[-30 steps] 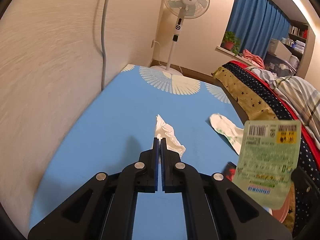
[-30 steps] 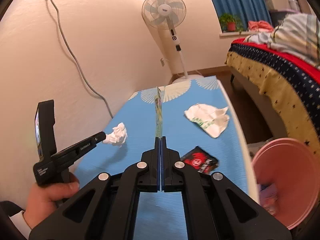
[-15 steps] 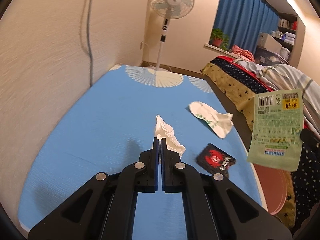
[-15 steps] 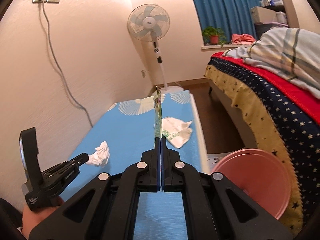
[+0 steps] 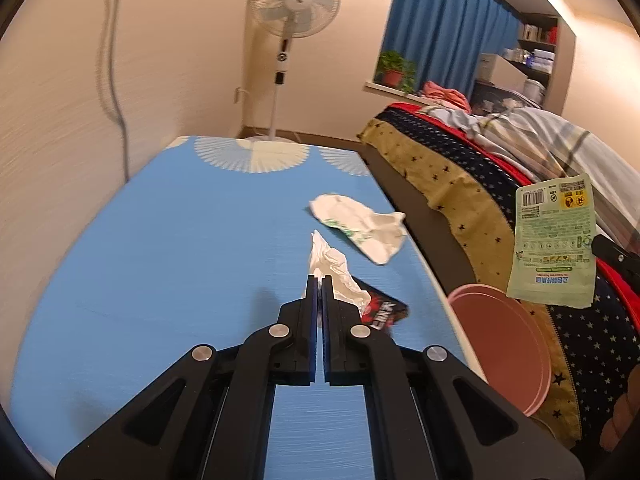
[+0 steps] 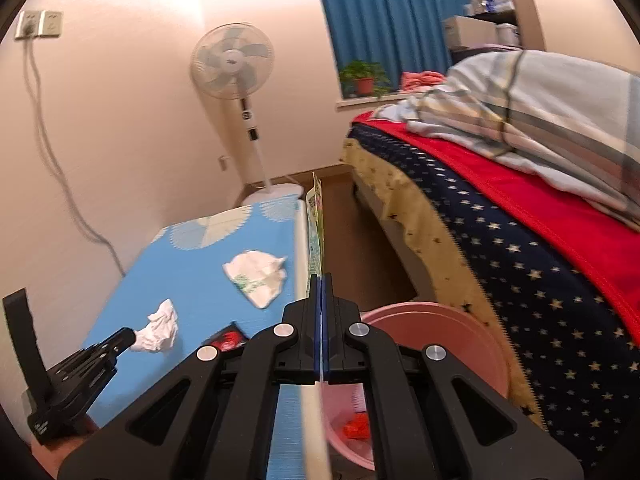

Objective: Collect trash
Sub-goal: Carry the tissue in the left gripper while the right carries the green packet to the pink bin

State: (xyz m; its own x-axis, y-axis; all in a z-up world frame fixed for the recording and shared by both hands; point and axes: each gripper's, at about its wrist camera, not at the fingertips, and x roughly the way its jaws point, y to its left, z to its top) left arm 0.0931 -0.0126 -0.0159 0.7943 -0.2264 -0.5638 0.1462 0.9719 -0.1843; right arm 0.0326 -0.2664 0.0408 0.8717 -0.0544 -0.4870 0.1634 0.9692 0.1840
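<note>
My left gripper [image 5: 319, 278] is shut on a crumpled white tissue [image 5: 330, 268] and holds it over the blue table [image 5: 180, 248]; it also shows in the right wrist view [image 6: 130, 336] with the tissue [image 6: 160, 326]. My right gripper [image 6: 321, 277] is shut on a light green wrapper [image 5: 554, 240], seen edge-on [image 6: 316, 224], held above the pink bin [image 6: 452, 340] beside the table. A white crumpled bag [image 5: 360, 224] and a black and red packet [image 5: 384, 312] lie on the table.
The pink bin [image 5: 504, 344] stands on the floor between the table's right edge and a bed with a star-patterned cover [image 6: 540, 264]. Red trash [image 6: 356, 428] lies inside the bin. A standing fan [image 5: 294, 8] is at the far end.
My right gripper has carried the green wrapper rightwards, off the table and over the pink bin. My left gripper has swung right with the tissue, towards the table's right edge.
</note>
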